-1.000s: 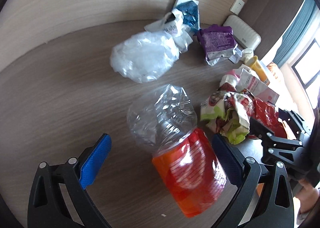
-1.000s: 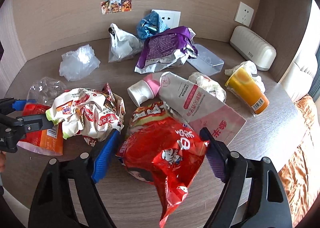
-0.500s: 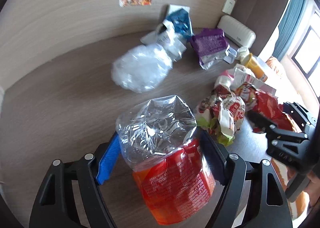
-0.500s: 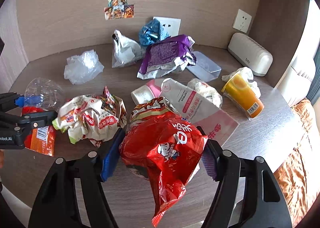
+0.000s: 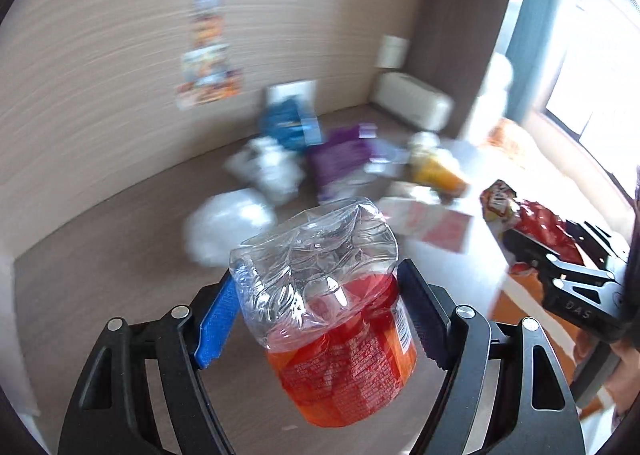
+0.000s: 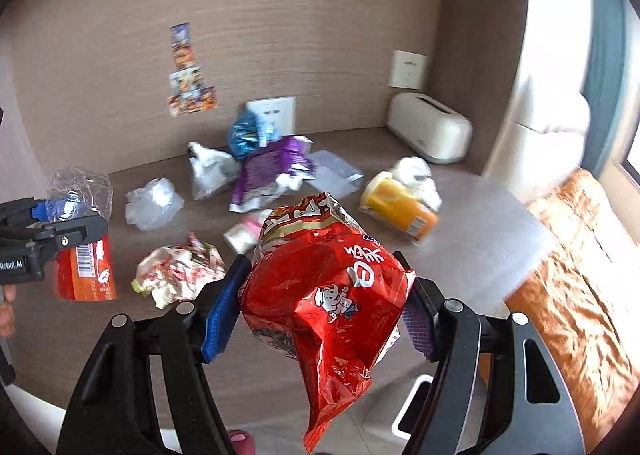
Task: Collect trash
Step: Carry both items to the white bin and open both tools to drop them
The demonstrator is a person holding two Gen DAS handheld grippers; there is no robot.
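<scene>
My left gripper is shut on a crushed clear plastic bottle with an orange-red label, held up off the wooden desk. The same bottle shows at the left of the right wrist view, in the left gripper. My right gripper is shut on a crumpled red snack bag, lifted above the desk; that bag appears at the right edge of the left wrist view.
Left on the desk are a crumpled noodle wrapper, a clear plastic bag, a white bag, a purple packet, a blue wrapper, an orange cup, and a white box. An orange bedcover lies right.
Both grippers closed on their items, the left on the bottle and the right on the red bag, then lifted them off the desk. The views now look from higher up.
</scene>
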